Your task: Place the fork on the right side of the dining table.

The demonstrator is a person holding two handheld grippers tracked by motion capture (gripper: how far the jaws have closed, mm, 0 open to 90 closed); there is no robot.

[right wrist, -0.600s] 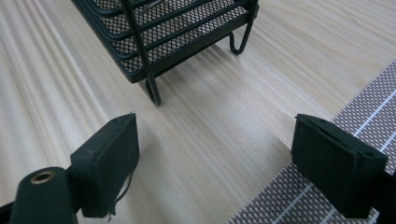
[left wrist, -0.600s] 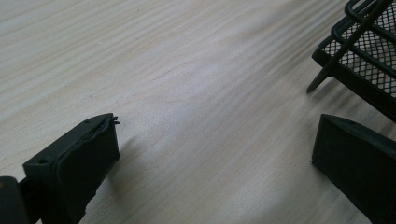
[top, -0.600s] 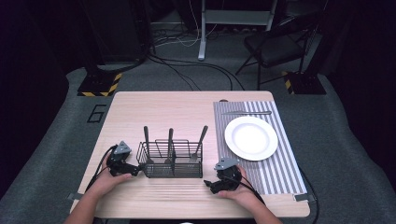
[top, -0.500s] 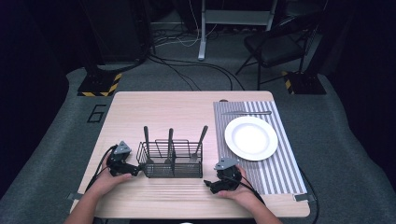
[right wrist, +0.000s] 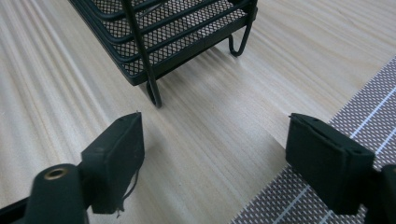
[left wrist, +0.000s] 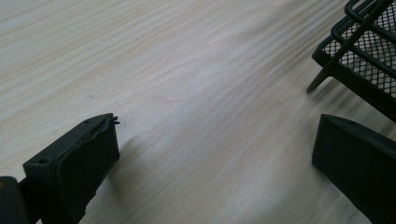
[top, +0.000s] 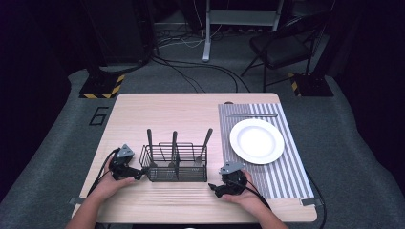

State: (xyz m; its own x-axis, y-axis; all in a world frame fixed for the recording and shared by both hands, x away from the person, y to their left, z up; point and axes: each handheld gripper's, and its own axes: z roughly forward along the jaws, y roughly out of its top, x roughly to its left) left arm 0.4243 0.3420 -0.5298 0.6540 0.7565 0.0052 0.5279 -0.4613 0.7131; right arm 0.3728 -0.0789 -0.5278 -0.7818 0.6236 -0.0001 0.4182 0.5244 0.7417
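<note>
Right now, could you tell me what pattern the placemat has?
The placemat has grey and white stripes, clearest in the high view.

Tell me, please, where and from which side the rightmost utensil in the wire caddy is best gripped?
Grip the rightmost utensil by its handle, which sticks up above the wire caddy rim, leaning right. Coming from above looks best; its lower end sits behind mesh.

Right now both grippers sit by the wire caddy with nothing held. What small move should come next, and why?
Probably lift the right gripper up and forward toward the nearest utensil handle in the caddy. Its jaws stand open over bare table, just short of the caddy's foot, and the placemat with the plate lies on that side. The left gripper is open too, beside the caddy.
</note>
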